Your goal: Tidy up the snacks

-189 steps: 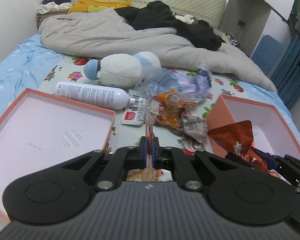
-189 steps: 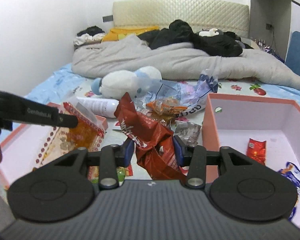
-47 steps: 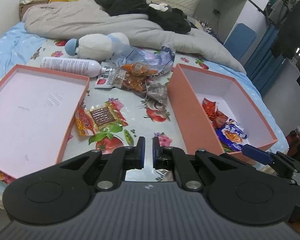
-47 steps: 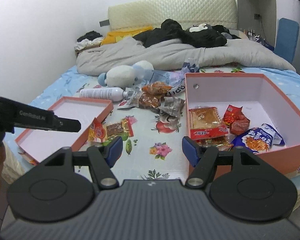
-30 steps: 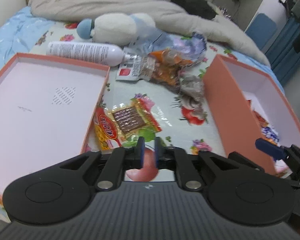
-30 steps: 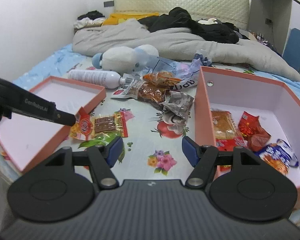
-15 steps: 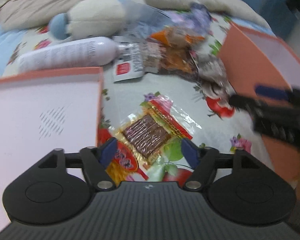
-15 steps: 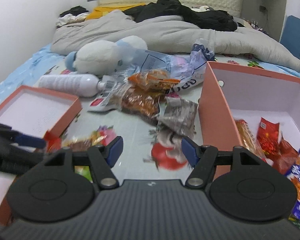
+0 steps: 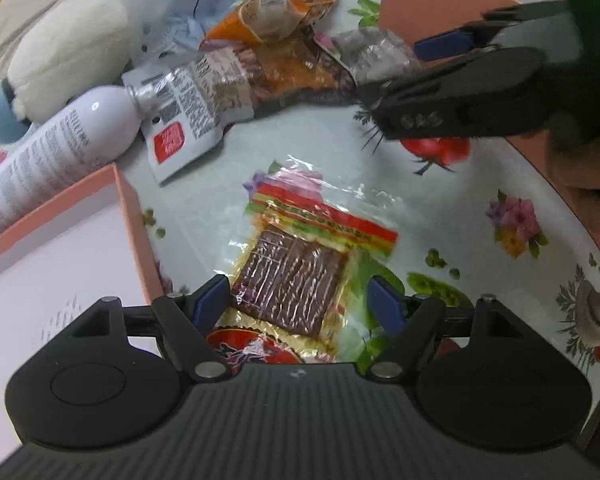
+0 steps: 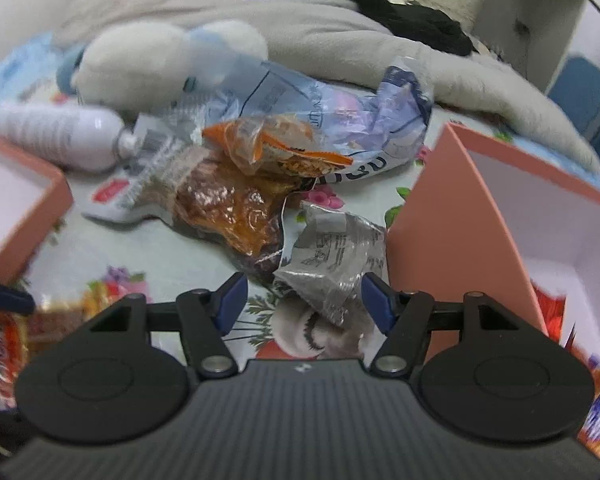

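Observation:
A clear packet with a brown snack bar lies flat on the flowered sheet beside the shallow pink box. My left gripper is open just above it, one finger on each side, pads not touching. My right gripper is open too, low over a crumpled silver wrapper whose lower tip sits between the fingers without contact. The right gripper's fingers also show at the upper right of the left wrist view. An amber snack bag and an orange bag lie behind the wrapper.
The deep pink box stands right of the wrapper, with snack packets in its bottom. A white bottle, a white plush toy and a crumpled bluish plastic bag crowd the far side. A grey blanket lies behind.
The left jaws went from nearly shut to wide open. Both grippers came down and closer to the bed, the left over the brown bar packet, the right up to the silver wrapper.

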{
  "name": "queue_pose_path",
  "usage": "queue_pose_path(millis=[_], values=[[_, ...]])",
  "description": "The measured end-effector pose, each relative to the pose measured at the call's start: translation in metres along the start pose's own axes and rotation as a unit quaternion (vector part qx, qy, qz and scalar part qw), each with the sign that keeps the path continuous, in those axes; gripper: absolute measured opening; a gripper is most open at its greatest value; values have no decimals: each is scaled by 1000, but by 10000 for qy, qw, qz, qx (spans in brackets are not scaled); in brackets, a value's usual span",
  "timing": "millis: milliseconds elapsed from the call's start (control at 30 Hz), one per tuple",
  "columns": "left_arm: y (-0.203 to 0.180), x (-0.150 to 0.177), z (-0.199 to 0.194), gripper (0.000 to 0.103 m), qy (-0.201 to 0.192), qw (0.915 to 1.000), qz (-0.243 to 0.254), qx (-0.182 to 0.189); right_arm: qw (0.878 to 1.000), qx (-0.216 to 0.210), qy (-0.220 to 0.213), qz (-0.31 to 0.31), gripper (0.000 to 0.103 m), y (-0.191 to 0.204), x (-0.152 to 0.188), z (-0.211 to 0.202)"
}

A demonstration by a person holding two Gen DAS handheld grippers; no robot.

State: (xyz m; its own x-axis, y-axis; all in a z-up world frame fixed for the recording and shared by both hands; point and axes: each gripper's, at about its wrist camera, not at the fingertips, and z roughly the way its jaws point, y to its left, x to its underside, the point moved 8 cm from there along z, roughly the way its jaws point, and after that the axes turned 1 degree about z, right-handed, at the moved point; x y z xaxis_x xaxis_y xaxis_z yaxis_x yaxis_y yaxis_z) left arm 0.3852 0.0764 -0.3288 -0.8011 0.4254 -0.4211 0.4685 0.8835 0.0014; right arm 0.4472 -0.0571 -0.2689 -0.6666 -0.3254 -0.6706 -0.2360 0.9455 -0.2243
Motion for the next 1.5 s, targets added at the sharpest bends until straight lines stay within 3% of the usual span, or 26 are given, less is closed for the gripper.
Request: queue_pose_path(millis=[167,267,433,700,867,933,1200,1500], values=[[3,0,2,79,-83,9999,-33,86,9996,117,221,-91,60,0,0,14],[6,2,0,72,-166,9998,-125,47,9995,192,238,-98,49,-4,3,15],[10,1,-3,61,-206,9995,-237,-43,9996,204,204,-8,45,-5,4,9],[1,4,-11,57,-165,9988,-459,-96,9997,-65,253,19,43,6,17,-16],[-6,14,-22,55,-153,9957,-902,-130,9989,-328,332,-16,43,15,32,-38],[-9,20,-30,50,-163,9938,-1092,-137,9983,-456,362,-8,43,17,38,-49],[-19,47,-61,39,-238,9802,-1934,-347,9939,-992,473,-36,43,25,72,-95],[-48,81,-85,37,-327,9552,-2892,-545,9891,-1361,527,-169,43,22,121,-144]])
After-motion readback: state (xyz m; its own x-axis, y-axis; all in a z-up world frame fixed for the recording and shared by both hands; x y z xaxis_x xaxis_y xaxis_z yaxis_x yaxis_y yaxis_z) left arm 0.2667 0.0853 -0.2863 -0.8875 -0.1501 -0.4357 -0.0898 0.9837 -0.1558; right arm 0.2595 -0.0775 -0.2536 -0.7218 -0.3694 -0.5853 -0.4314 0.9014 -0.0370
